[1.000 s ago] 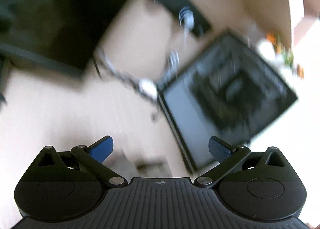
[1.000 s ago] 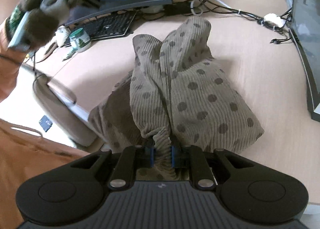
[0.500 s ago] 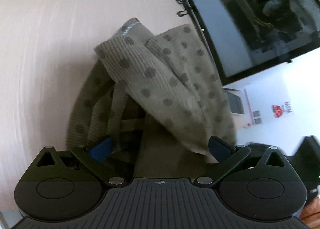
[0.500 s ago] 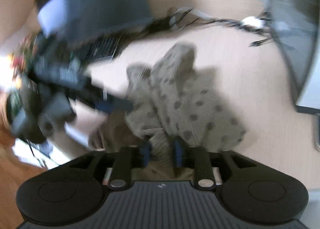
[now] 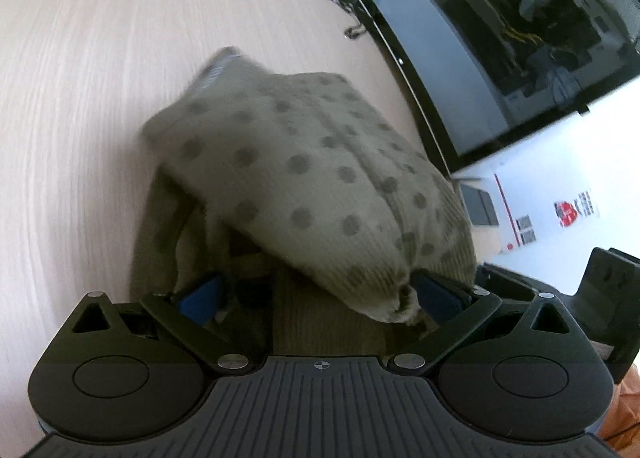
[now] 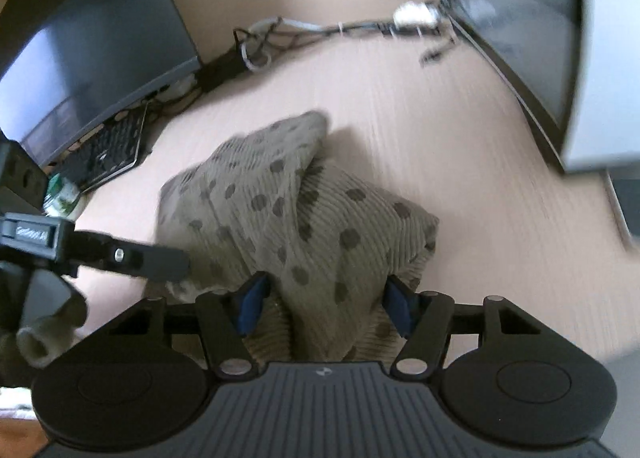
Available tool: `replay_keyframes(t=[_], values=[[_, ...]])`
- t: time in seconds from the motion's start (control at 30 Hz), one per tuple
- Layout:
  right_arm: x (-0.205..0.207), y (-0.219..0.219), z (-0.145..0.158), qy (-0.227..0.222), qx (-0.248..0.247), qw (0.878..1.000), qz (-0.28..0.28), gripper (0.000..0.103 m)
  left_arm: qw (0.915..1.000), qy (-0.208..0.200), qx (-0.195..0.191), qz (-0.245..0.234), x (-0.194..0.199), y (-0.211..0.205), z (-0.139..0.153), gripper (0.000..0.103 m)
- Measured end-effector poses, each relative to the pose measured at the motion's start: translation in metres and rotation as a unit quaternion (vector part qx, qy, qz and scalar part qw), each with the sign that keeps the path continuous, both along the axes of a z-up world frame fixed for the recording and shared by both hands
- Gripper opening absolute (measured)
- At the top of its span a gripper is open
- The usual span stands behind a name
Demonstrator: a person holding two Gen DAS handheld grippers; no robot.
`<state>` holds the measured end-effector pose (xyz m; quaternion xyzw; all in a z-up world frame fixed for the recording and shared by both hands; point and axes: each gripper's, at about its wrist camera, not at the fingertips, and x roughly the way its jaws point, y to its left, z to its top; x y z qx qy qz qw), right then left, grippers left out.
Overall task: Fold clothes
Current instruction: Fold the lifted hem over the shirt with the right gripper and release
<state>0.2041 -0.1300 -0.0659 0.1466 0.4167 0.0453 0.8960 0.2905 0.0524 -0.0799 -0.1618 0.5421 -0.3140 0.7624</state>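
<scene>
Right gripper (image 6: 324,306) up close, and its jaws are opening, blue pads apart, with a fold of the olive ribbed garment with dark polka dots (image 6: 296,218) bulging up between them; the pads look clear of the cloth on both sides. Over on the left gripper (image 5: 316,296), the jaws stand wide, a blue pad at eight o'clock and another at four o'clock, and the same dotted cloth (image 5: 304,178) is heaped between them without being pinched. From the right wrist view the left gripper's black finger (image 6: 160,260) pokes in from nine o'clock, its tip right against the garment's edge. The garment sits bunched in a rumpled mound on the pale wood-grain desk (image 6: 460,130), dead centre in both views. Further out, a black keyboard (image 6: 108,150) at ten o'clock beneath a dark flat monitor (image 6: 92,38), a tangle of grey and black cables (image 6: 280,38) at twelve o'clock, and a glass-sided black computer case (image 5: 500,38) at two o'clock in the left view.
</scene>
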Motion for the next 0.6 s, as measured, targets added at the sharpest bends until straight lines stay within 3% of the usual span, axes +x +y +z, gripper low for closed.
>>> replay_keyframes(t=[0.1, 0.2, 0.27, 0.33, 0.4, 0.5, 0.6], values=[[0.051, 0.002, -0.004, -0.028, -0.020, 0.999, -0.006, 0.062, 0.9985, -0.038, 0.037, 0.009, 0.043, -0.010, 0.006, 0.103], [0.103, 0.002, -0.005, -0.041, -0.032, 0.999, -0.011, 0.062, 0.9974, -0.044, 0.033, 0.047, 0.092, -0.010, 0.008, 0.103], [0.123, 0.000, 0.004, -0.042, -0.039, 0.998, -0.008, 0.062, 0.9963, -0.043, 0.026, 0.070, 0.102, 0.000, 0.014, 0.103], [0.117, 0.001, 0.025, -0.080, -0.078, 0.994, 0.010, 0.063, 0.9947, -0.053, 0.020, 0.086, 0.092, 0.019, 0.024, 0.103], [0.105, 0.010, 0.037, -0.117, -0.128, 0.984, 0.043, 0.076, 0.9928, -0.064, 0.018, 0.100, 0.079, 0.036, 0.033, 0.103], [0.094, 0.023, 0.044, -0.156, -0.188, 0.965, 0.096, 0.077, 0.9895, -0.074, 0.019, 0.123, 0.062, 0.049, 0.039, 0.103], [0.090, 0.043, 0.043, -0.182, -0.237, 0.942, 0.154, 0.075, 0.9877, -0.057, -0.002, 0.146, 0.055, 0.057, 0.035, 0.103]])
